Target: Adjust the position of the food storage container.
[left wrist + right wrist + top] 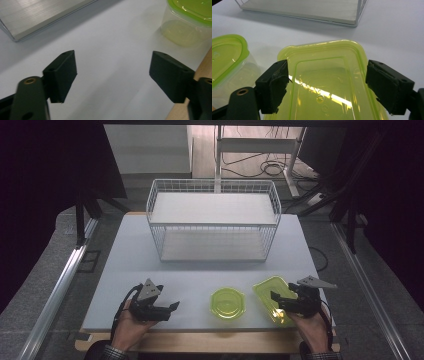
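Note:
Two clear containers with lime-green lids sit near the front edge of the white table (200,270): a rounded one (227,303) in the middle and a rectangular one (270,292) to its right. My right gripper (276,302) hovers over the rectangular container (324,75), open, with one jaw over each long side of the lid and neither pad pressing it. The rounded container (227,55) lies to its left. My left gripper (172,311) is open over bare table at the front left, nothing between its jaws (113,72). The rounded container (190,22) lies ahead of it.
A white wire rack (212,220) with two shelves stands at the back middle of the table, and its lower shelf (37,15) shows in the left gripper view. A wooden edge (200,340) runs along the table's front. Metal rails flank the table.

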Demonstrator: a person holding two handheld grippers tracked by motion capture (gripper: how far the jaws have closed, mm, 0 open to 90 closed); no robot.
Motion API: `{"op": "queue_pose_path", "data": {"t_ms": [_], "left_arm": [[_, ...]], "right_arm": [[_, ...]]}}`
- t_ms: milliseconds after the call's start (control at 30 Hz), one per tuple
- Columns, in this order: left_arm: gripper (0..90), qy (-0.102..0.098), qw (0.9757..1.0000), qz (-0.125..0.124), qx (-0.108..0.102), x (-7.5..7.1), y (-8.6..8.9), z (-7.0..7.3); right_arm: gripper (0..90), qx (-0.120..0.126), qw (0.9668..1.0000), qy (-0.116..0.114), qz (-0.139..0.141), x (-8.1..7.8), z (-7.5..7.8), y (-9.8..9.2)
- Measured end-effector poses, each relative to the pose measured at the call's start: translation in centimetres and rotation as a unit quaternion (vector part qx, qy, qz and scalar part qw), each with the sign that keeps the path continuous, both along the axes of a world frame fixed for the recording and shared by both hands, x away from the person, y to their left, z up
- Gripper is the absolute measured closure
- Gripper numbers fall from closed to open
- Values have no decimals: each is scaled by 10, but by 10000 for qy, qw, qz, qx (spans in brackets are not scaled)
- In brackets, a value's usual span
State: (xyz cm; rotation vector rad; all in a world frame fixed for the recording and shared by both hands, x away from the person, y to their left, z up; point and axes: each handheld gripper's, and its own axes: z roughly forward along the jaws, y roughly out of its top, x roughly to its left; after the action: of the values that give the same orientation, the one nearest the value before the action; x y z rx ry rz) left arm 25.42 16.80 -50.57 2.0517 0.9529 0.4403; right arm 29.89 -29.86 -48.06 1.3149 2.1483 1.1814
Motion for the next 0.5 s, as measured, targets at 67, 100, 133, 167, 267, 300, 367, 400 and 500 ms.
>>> {"op": "queue_pose_path", "data": {"t_ms": [67,100,133,167,267,300,367,400,500], "left_arm": [[251,-1,10000,-45,-8,-1,-1,1],[266,-3,10000,-66,-7,-1,-1,1],[281,12,10000,-84,-16,-1,-1,1],[292,17,9999,-100,-7,-1,-1,0],[296,16,9999,-86,52,0,0,-2],[290,7,10000,-70,60,0,0,-2],[270,-41,10000,-40,69,0,1,-3],[257,-65,10000,-31,53,1,1,-4],[222,-116,9999,26,41,1,2,-4]], "right_arm": [[208,-20,10000,-6,48,-1,0,1],[219,-28,10000,-14,58,-1,1,1],[236,-27,10000,-14,73,-2,1,2],[255,-52,9999,-23,94,-3,2,3],[323,-79,9998,1,204,-5,3,7],[357,-78,9996,27,270,-5,3,8],[430,-102,9991,97,395,-7,3,13],[466,-111,9988,134,460,-8,3,15],[582,-141,9968,190,766,-11,3,25]]}}
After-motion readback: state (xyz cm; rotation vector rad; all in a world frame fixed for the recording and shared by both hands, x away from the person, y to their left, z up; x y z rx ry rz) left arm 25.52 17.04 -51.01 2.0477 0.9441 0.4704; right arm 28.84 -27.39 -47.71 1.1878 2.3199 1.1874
